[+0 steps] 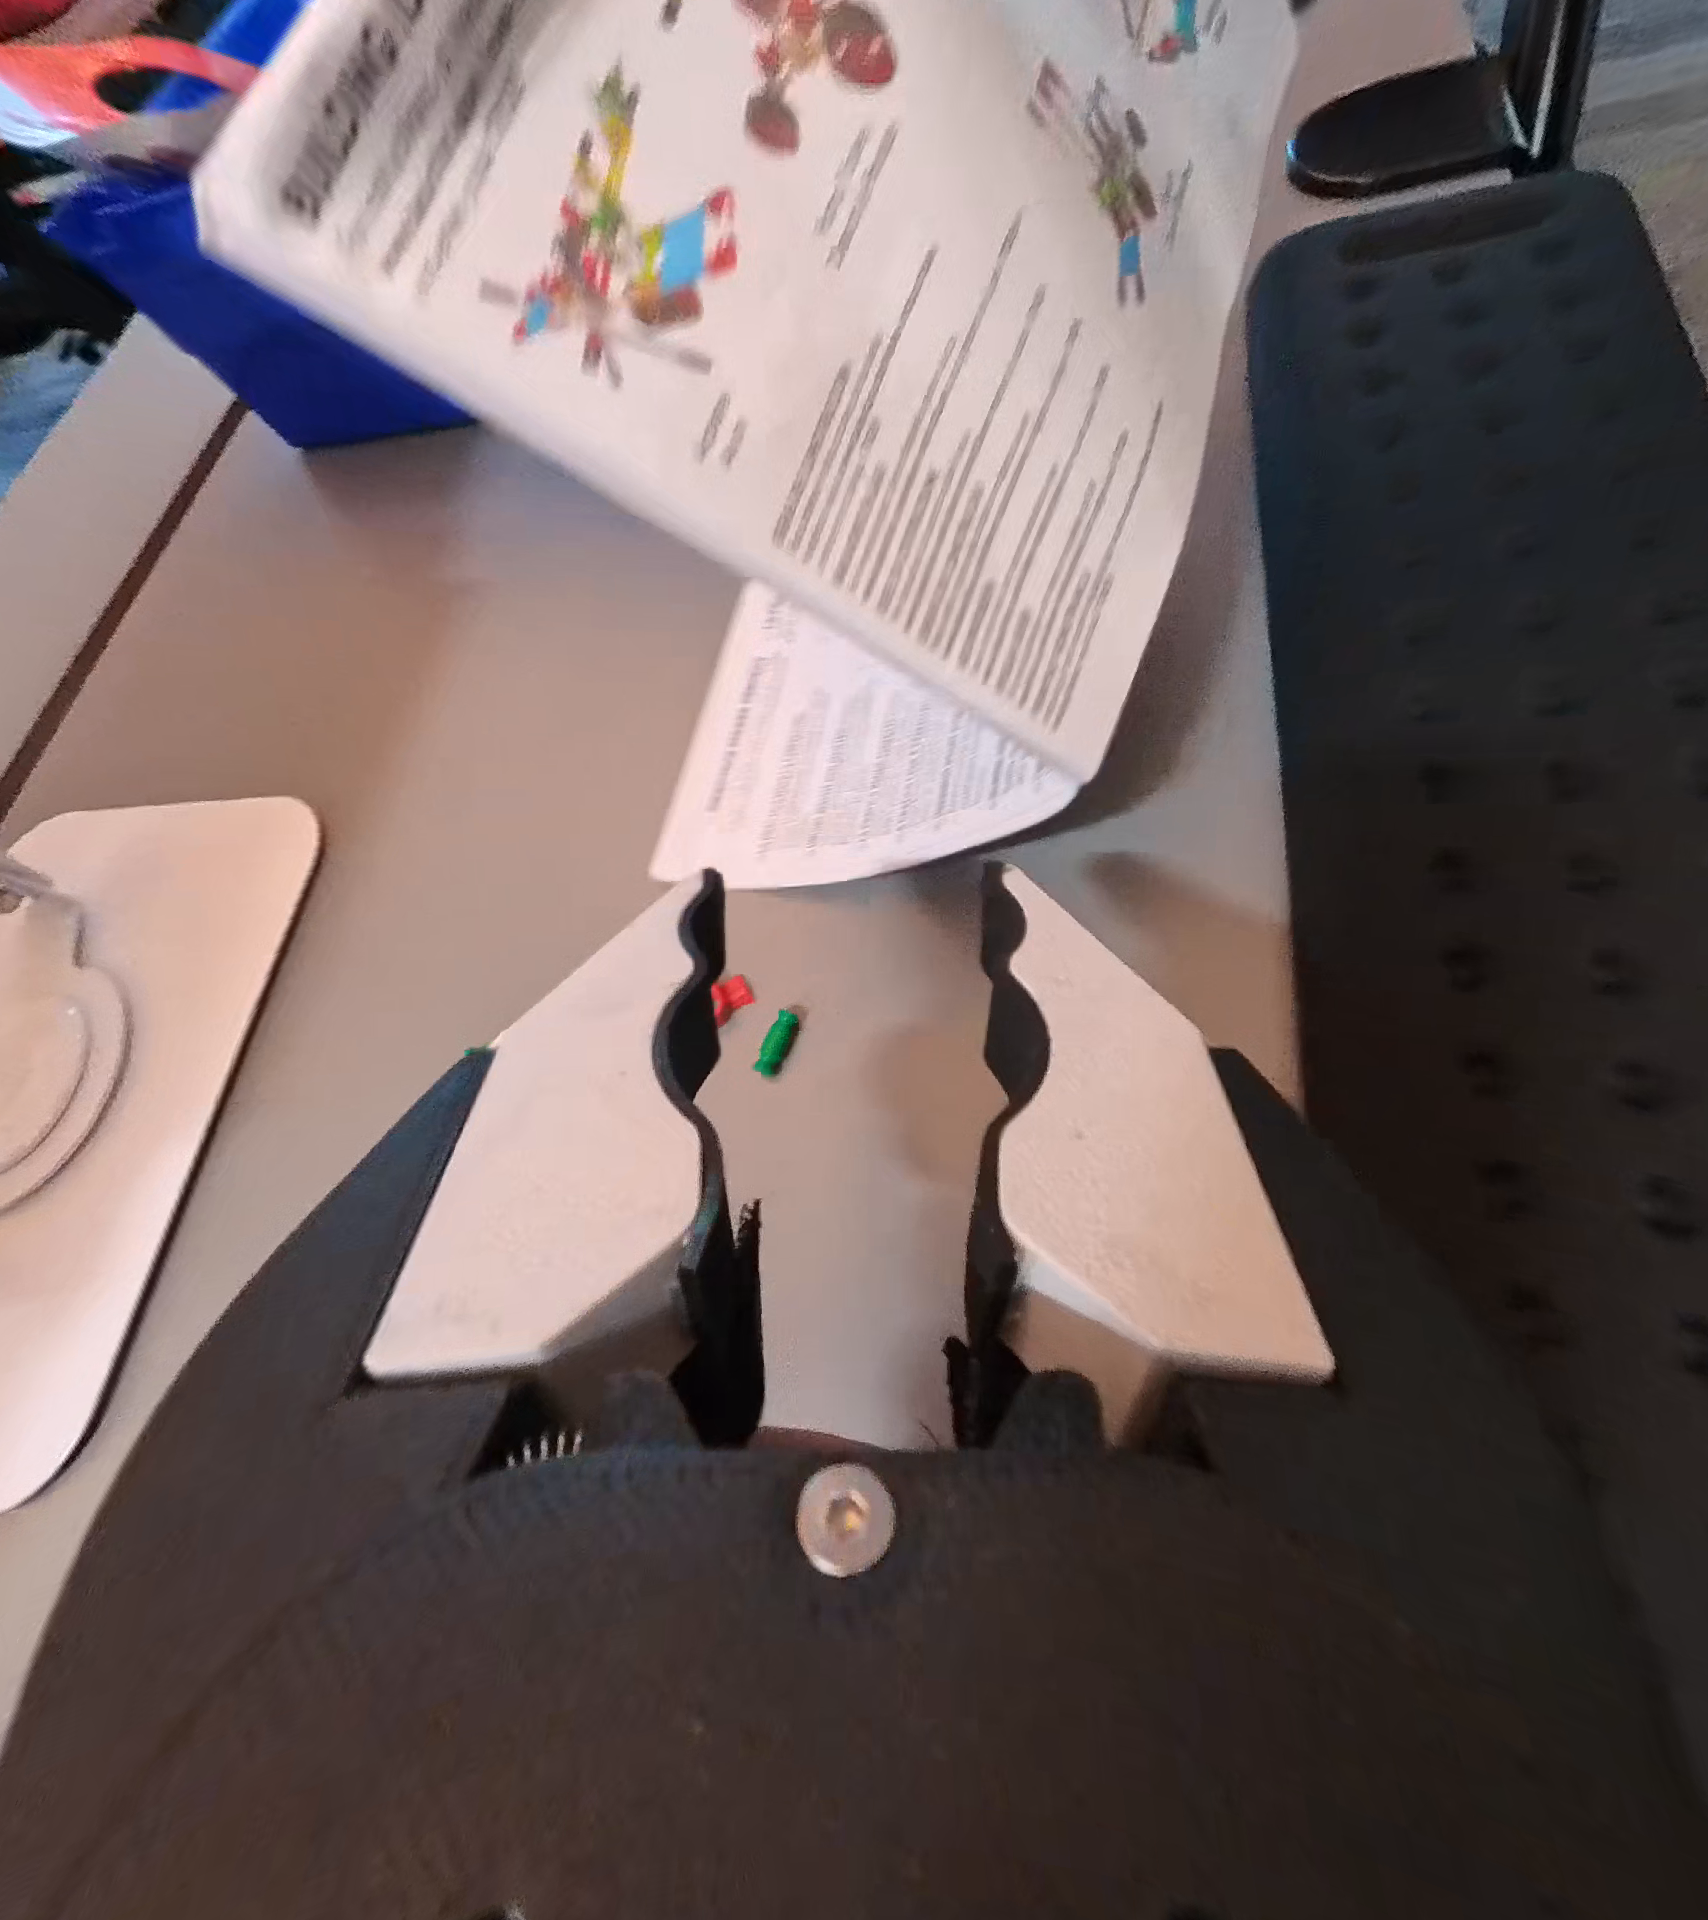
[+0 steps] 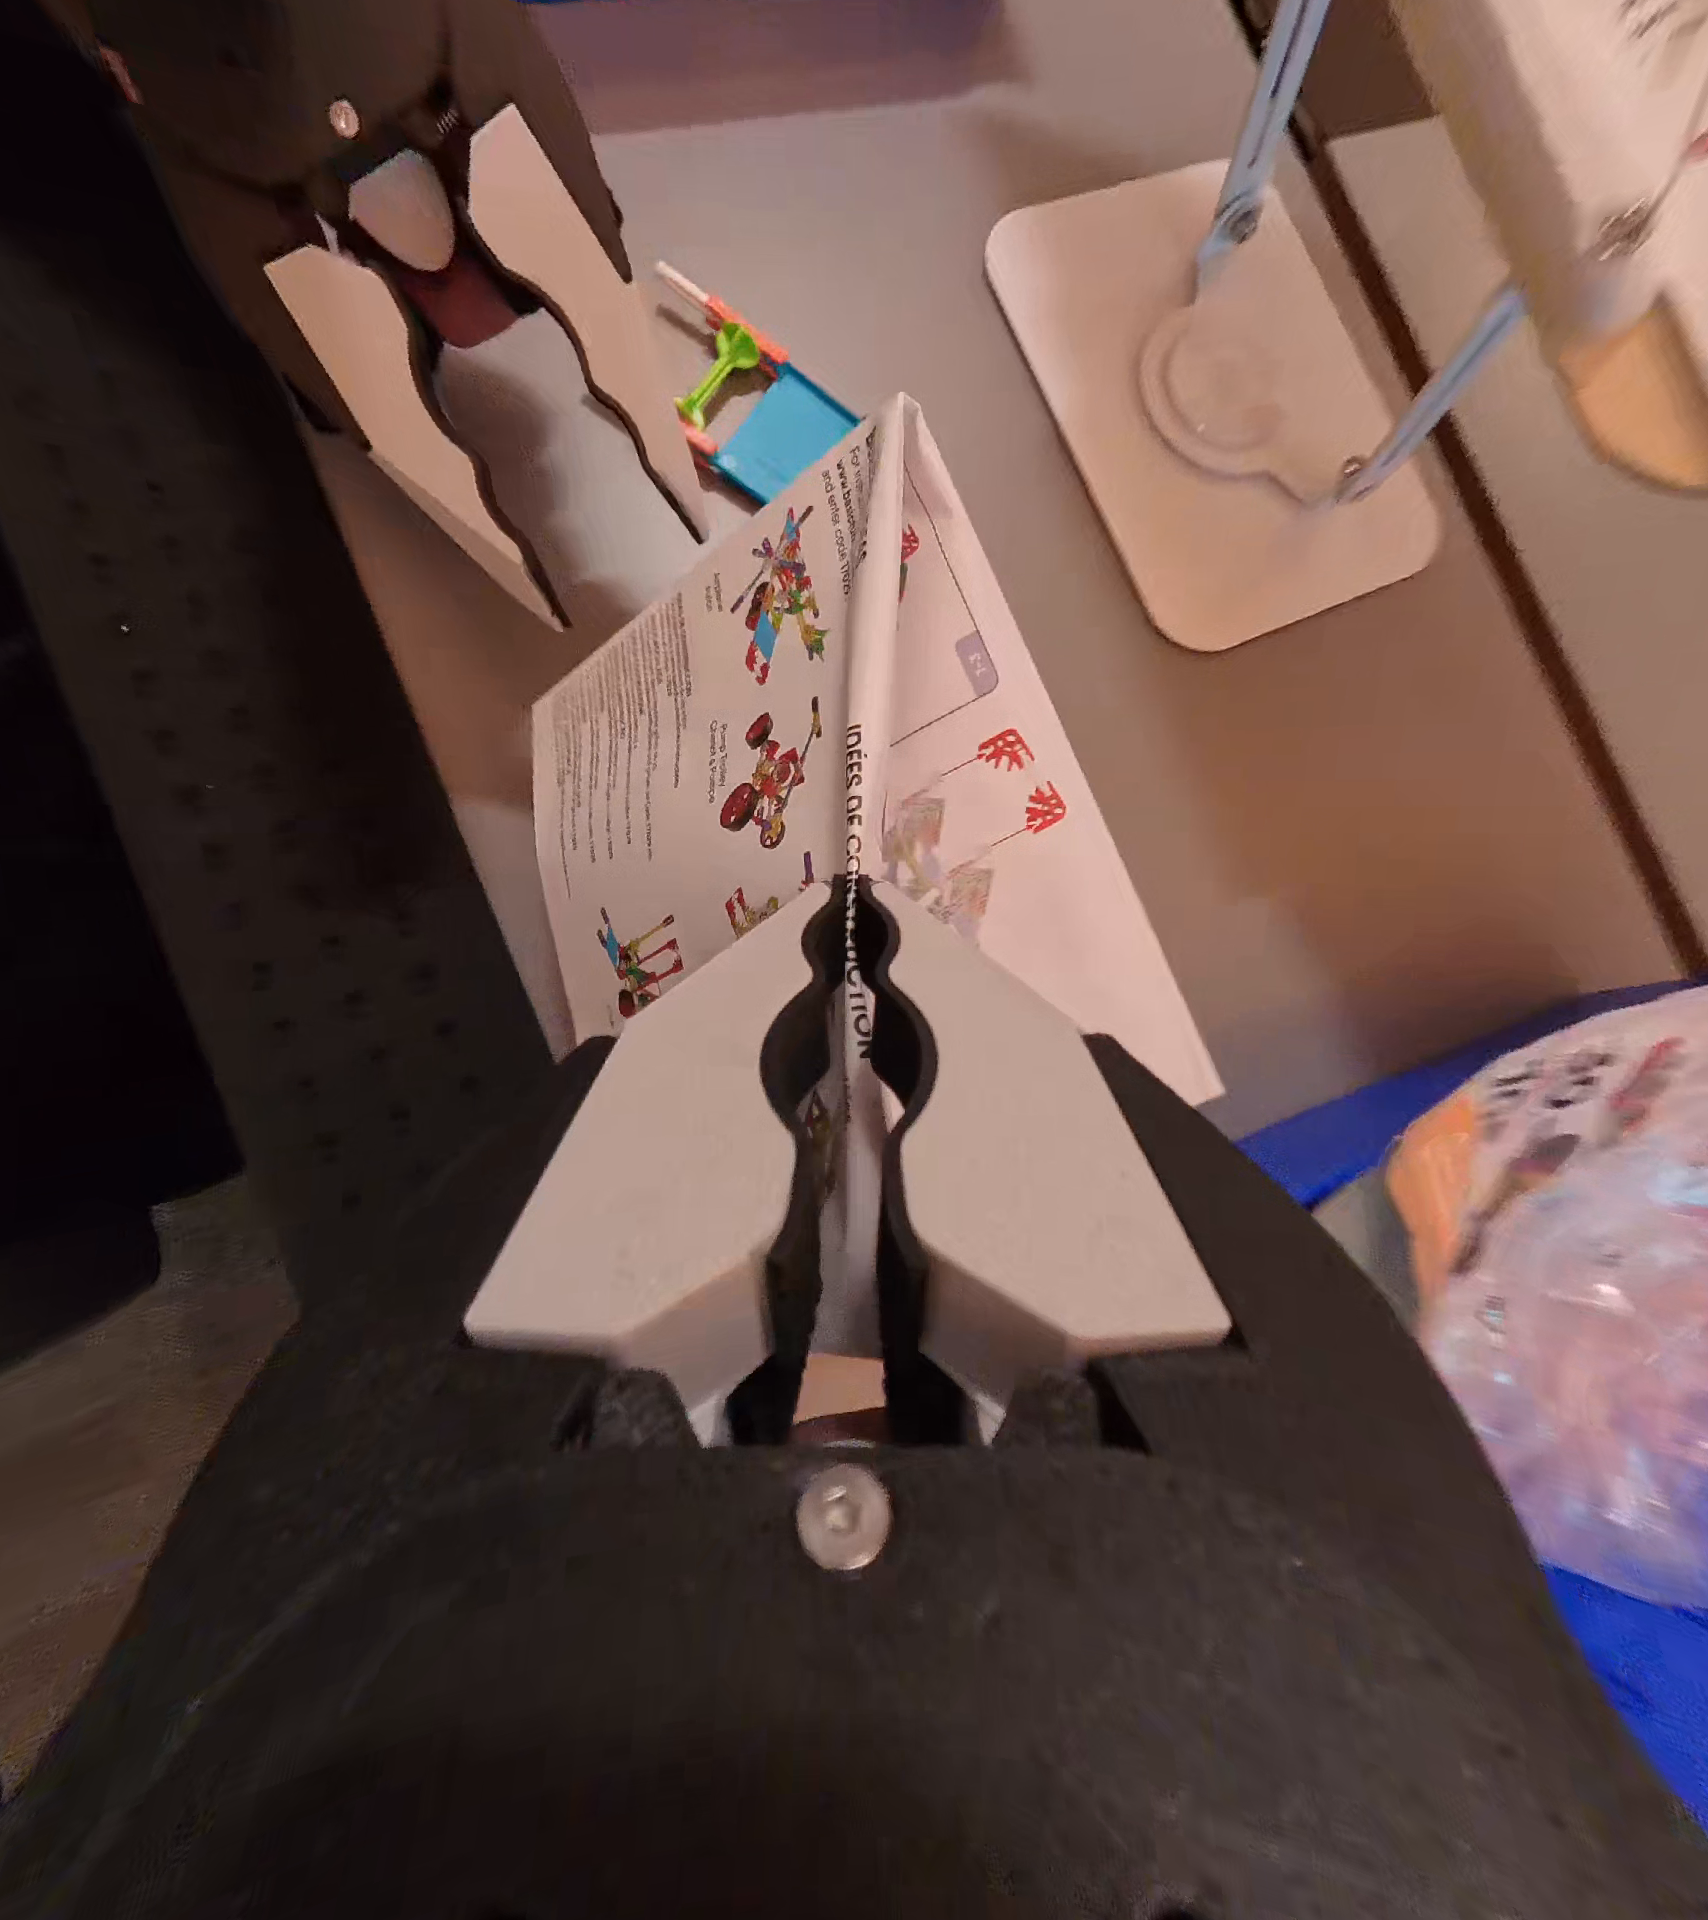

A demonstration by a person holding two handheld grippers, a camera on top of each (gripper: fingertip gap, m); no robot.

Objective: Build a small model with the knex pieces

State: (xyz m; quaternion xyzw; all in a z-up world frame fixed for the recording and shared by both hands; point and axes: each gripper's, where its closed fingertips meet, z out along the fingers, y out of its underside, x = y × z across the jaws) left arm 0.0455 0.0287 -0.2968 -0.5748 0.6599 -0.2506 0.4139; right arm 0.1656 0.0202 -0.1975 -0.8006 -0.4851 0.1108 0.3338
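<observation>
My right gripper (image 2: 855, 883) is shut on the fold of a white printed instruction booklet (image 2: 704, 748) and holds it lifted, its pages hanging down tent-like over the grey table (image 2: 1349, 810). In the left wrist view the booklet (image 1: 746, 312) hangs above and ahead, blurred. My left gripper (image 1: 850, 883) is open and empty, low over the table, with a small green piece (image 1: 777, 1042) and a small red piece (image 1: 734, 997) between its fingers. The left gripper also shows in the right wrist view (image 2: 621, 582), open, beside a small blue, green and orange toy assembly (image 2: 767, 405).
A black perforated chair back (image 1: 1515, 831) stands along the table's right side. A white stand base (image 1: 102, 1091) with a clear mount lies at the left, also seen in the right wrist view (image 2: 1224, 416). A blue bin (image 1: 237, 312) holds a bag of parts (image 2: 1608, 1299). The gap from one gripper's tips to the other's is roughly 15 cm.
</observation>
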